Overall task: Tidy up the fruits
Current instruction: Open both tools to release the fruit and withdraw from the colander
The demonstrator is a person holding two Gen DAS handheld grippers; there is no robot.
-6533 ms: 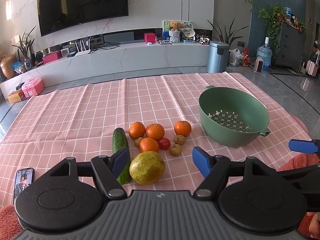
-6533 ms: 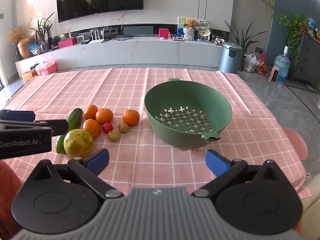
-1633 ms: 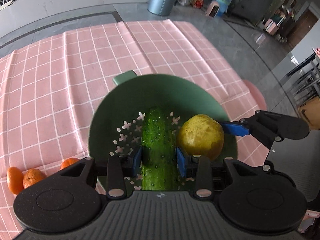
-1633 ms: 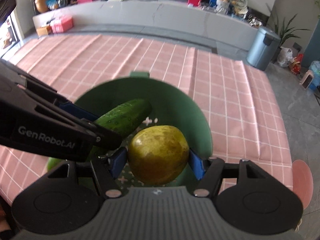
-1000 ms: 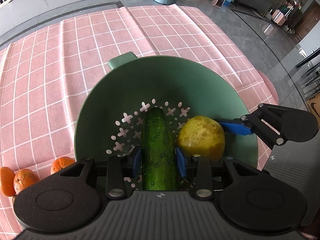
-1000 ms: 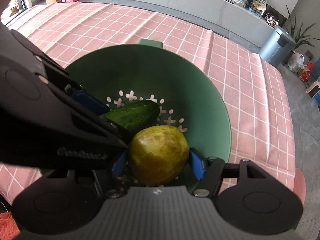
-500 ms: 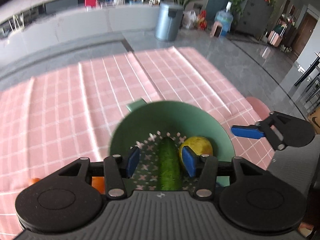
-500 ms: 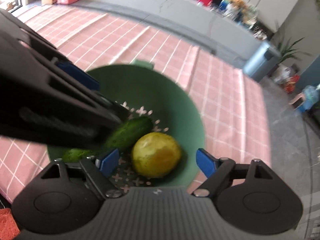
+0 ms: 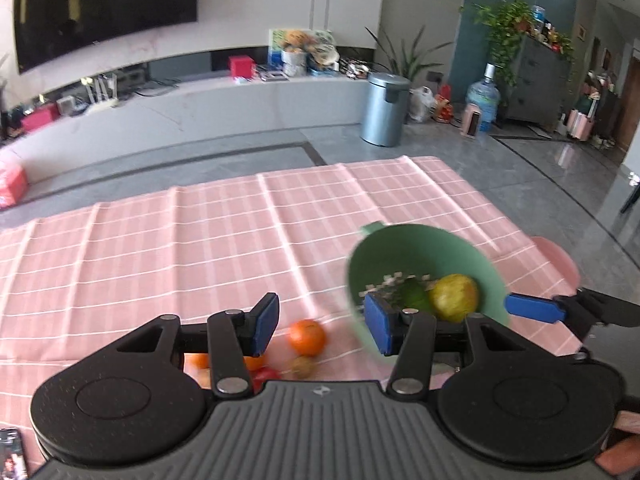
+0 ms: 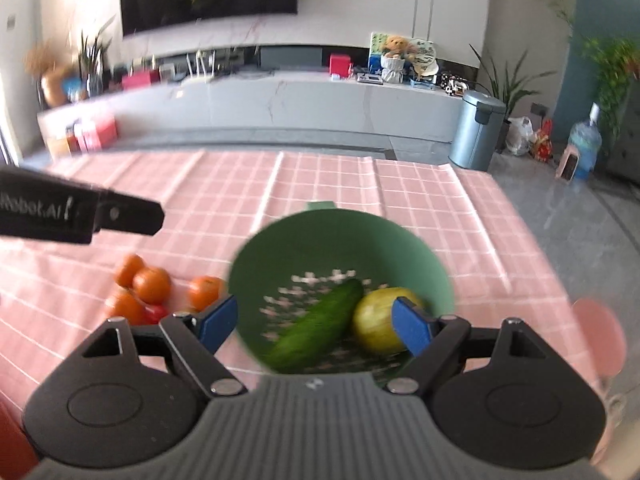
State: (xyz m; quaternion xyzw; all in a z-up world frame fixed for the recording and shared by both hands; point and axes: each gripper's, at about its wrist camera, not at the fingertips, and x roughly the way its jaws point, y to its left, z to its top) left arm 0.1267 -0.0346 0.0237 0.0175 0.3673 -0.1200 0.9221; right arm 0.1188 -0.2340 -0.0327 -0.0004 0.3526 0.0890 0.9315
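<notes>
My left claw point(image 9: 322, 328) and right claw point(image 10: 316, 322) both gape wide, holding nothing. The dark green cucumber point(image 10: 316, 326) and the yellow-green pear point(image 10: 380, 320) lie touching in the green plastic colander bowl point(image 10: 280, 256). Next I'd take the round orange tangerine point(image 9: 307, 337) nearest the bowl on the pink checked tabletop point(image 9: 200, 248): drop straight down, straddle its middle, squeeze gently, and avoid nudging the small brown fruit point(image 9: 302, 366) beside it.

Bright daylight all around, soft shadows. Heavy motion blur on the green colander point(image 10: 434, 276) and everything near it; fisheye bends the room behind it, with dark vignette in the corners.
</notes>
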